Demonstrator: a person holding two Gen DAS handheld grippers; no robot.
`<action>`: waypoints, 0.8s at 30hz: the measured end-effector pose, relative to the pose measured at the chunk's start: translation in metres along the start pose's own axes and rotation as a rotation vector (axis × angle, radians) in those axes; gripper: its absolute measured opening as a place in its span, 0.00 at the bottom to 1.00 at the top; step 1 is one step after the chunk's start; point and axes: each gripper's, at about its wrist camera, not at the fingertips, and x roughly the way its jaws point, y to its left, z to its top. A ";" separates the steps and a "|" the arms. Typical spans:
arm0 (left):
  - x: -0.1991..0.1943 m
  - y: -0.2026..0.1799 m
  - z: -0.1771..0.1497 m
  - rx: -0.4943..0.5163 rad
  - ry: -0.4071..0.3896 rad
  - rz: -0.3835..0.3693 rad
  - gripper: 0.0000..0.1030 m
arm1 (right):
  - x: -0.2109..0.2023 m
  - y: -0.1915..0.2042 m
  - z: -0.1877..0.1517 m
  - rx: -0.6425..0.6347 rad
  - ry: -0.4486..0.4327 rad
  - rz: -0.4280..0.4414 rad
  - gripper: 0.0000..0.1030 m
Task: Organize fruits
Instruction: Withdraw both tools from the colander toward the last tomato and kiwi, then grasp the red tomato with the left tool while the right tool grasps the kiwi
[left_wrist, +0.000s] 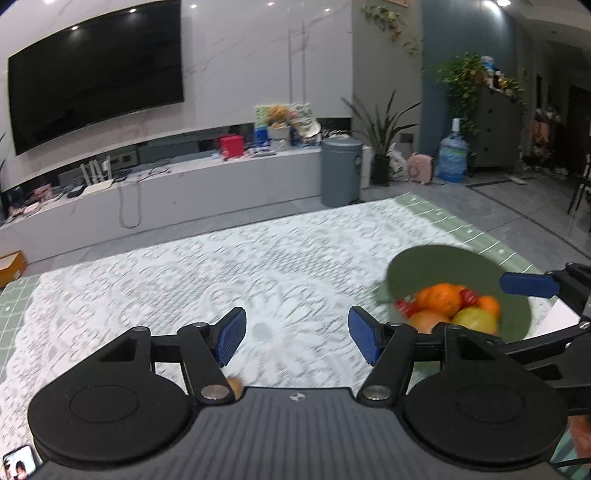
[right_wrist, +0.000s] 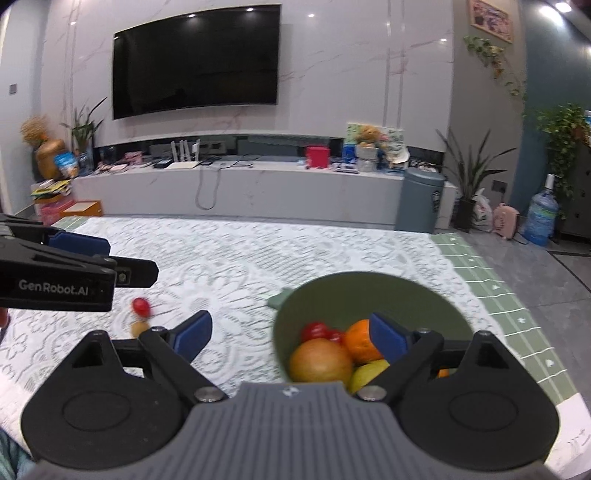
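Where oranges crowd together, the green bowl (right_wrist: 369, 295) sits heaped.

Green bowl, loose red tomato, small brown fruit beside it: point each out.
Green bowl (right_wrist: 369, 291): right wrist view, bare inner wall.
Loose red tomato (right_wrist: 141, 305): right wrist view, centre.
Small brown fruit (right_wrist: 139, 327): right wrist view, visible top.

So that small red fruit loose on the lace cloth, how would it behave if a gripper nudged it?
The small red fruit looks round and smooth, so it would probably roll. It is small beside the open left gripper, so likely light and prone to slipping out.
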 end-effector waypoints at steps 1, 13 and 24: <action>0.000 0.003 -0.003 -0.007 0.006 0.005 0.73 | 0.002 0.004 -0.001 -0.005 0.003 0.013 0.86; 0.009 0.046 -0.037 -0.128 0.099 0.033 0.72 | 0.037 0.051 -0.011 -0.085 0.083 0.145 0.75; 0.024 0.080 -0.051 -0.232 0.133 0.052 0.72 | 0.077 0.074 -0.015 -0.135 0.152 0.211 0.61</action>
